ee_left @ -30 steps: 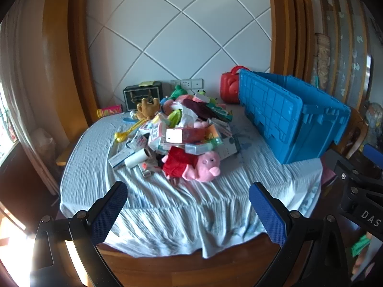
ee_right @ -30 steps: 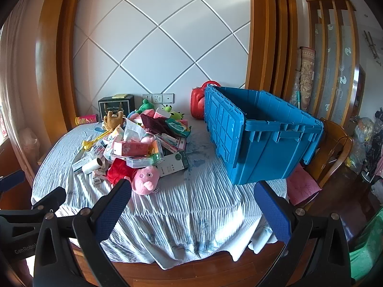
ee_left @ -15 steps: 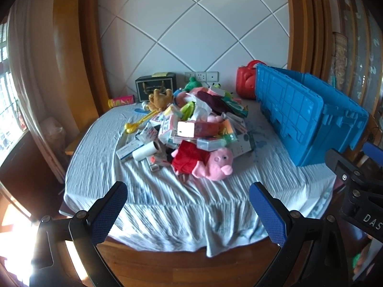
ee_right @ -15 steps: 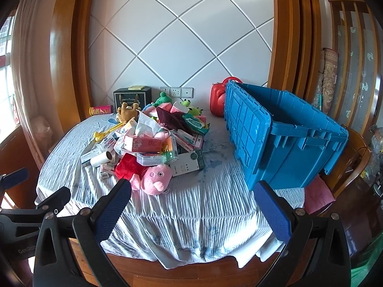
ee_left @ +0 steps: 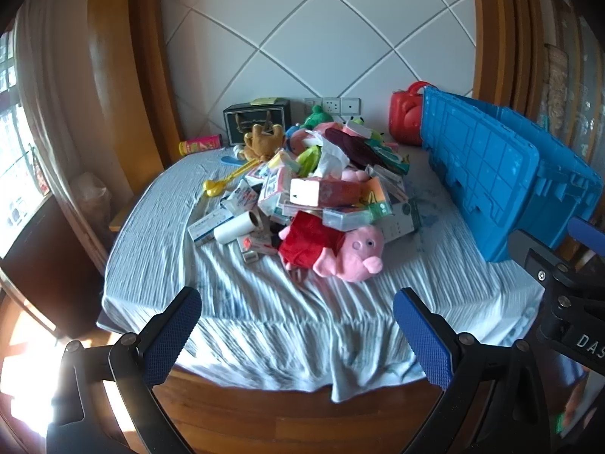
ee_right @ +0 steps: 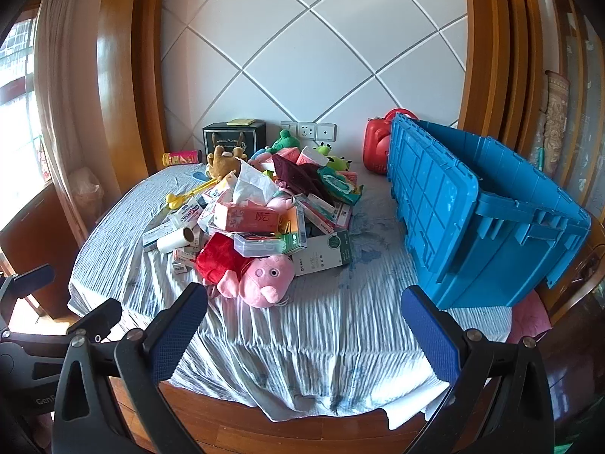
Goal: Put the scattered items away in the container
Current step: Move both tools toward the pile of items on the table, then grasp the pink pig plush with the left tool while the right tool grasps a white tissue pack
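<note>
Left wrist view: the left gripper (ee_left: 297, 331) stands wide apart with nothing between its 2 blue pads, held off the near edge of the table (ee_left: 264, 408). The right gripper (ee_right: 304, 331) is likewise spread wide and empty, just off the same near edge, to the right of the left one.

A wrinkled pale blue cloth (ee_right: 321, 340) covers the table. Nearest the near edge lies a pink pig plush (ee_left: 349, 251) in a red dress, at the front of a heap of scattered items (ee_right: 261, 208) piled around the table's middle. In the heap are a pink tissue box (ee_right: 247, 217) with a white tissue sticking up, a clear plastic case (ee_right: 259, 244), a white and green carton (ee_right: 323, 253), a white paper roll (ee_left: 238, 229) on the left side, a yellow toy scoop (ee_left: 223, 181), a brown plush (ee_left: 262, 142) and a green plush (ee_right: 285, 140) towards the far edge.

The blue crate (ee_right: 487, 212), the container, sits along the table's right edge, open at the top, well apart from both grippers. A red case (ee_left: 408, 117) stands behind its far corner.
</note>
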`<state>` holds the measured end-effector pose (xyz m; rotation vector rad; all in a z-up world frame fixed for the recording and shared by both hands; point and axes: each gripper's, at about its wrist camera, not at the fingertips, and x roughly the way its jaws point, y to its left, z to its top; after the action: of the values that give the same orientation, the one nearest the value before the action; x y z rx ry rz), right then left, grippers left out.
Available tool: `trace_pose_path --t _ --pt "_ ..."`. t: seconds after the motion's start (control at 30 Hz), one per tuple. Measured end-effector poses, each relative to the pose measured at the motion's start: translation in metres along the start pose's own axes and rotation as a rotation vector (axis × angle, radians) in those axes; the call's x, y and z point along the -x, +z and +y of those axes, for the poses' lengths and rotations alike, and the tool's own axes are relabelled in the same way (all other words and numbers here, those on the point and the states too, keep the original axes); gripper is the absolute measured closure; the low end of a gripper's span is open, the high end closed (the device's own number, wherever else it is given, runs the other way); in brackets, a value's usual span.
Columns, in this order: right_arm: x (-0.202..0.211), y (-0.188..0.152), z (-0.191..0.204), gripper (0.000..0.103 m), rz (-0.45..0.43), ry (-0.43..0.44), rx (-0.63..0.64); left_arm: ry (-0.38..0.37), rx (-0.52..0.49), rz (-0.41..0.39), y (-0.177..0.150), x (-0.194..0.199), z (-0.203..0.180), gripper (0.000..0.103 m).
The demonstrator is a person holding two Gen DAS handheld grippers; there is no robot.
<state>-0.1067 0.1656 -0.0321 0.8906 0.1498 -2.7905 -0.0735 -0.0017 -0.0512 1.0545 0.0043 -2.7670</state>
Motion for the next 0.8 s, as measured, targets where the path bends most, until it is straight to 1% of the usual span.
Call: trace_pose_path --t 0.17,0.23,0.33,0.47,0.57,0.67,0.8 --pt "-0.036 0.006 0.022 0.000 0.041 0.041 -0.023 0.003 -0.002 0.019 0.008 -0.029 0.024 0.000" --pt "-0.052 0.010 0.029 0.000 0.048 0.020 -0.048 -0.003 -0.006 0.021 0.013 -0.046 0.040 0.000" --pt "-0.078 0.016 0.039 0.000 0.070 -0.008 -0.111 -0.012 -0.035 0.045 0.023 -0.082 0.064 0.000" --pt "-0.122 0.015 0.053 0.000 0.155 -0.029 -0.154 -0.025 -0.073 0.092 0.036 -0.138 0.091 0.000" --pt "-0.151 0.005 0.061 0.000 0.220 -0.037 -0.186 -0.064 -0.094 0.139 0.039 -0.174 0.099 0.000" --pt "-0.176 -0.005 0.066 0.000 0.272 -0.048 -0.188 -0.092 -0.087 0.176 0.039 -0.204 0.101 0.001" --pt "-0.207 -0.013 0.060 0.000 0.323 -0.045 -0.182 -0.128 -0.091 0.214 0.037 -0.241 0.088 0.002"
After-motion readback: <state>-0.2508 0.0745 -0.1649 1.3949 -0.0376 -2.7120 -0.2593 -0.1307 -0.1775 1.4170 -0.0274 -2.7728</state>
